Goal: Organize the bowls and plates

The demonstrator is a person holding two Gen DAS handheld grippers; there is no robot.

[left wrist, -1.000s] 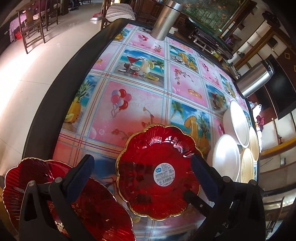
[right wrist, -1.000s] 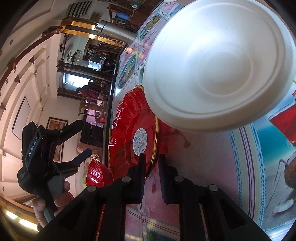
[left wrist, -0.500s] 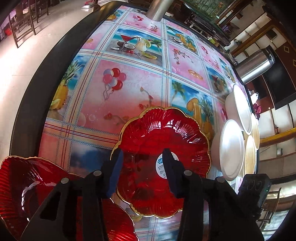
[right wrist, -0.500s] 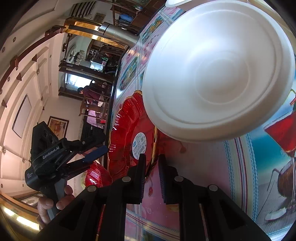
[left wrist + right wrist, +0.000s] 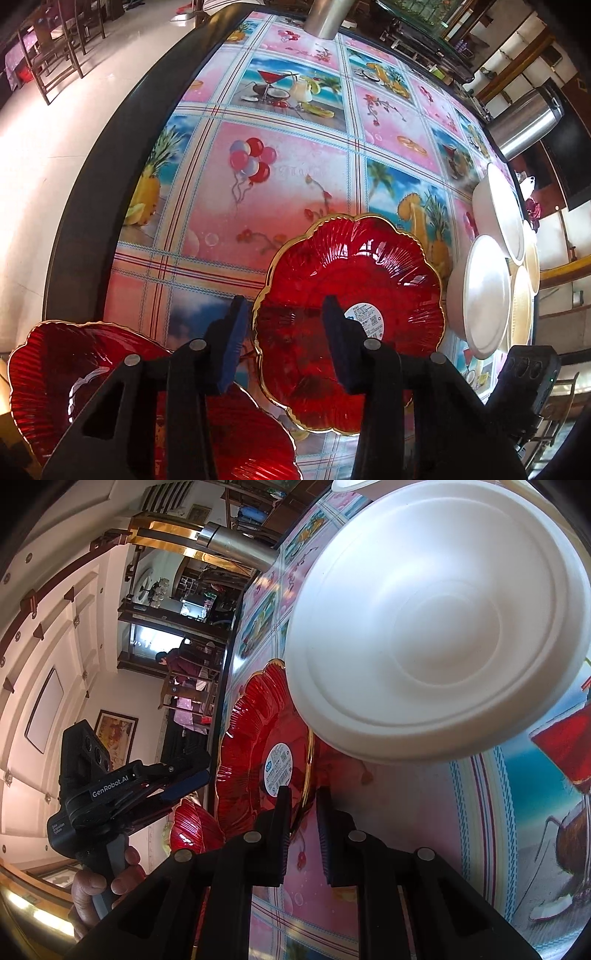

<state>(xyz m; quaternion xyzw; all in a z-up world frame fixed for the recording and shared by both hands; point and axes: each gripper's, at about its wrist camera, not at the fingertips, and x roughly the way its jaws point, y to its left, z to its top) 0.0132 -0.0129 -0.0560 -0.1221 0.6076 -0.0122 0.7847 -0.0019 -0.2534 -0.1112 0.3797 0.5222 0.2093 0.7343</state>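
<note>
Left tool [image 5: 282, 339] tilts steeply down — pads straddling red plate [image 5: 354, 295] rim, not touching; right tool [image 5: 302, 827] narrow.

Bright daylight, glare on the glossy tablecloth [image 5: 280, 192]; sharp focus, strong fisheye bending, dark corners.

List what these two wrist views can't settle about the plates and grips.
- Left wrist: whether the left gripper pinches the labelled red plate; its fingers hide the rim.
- Left wrist: second red plate, cut by the frame edge and the gripper.
- Left wrist: how many white plates overlap at the far edge.
- Right wrist: whether the right gripper grips the rim or is bare.
</note>
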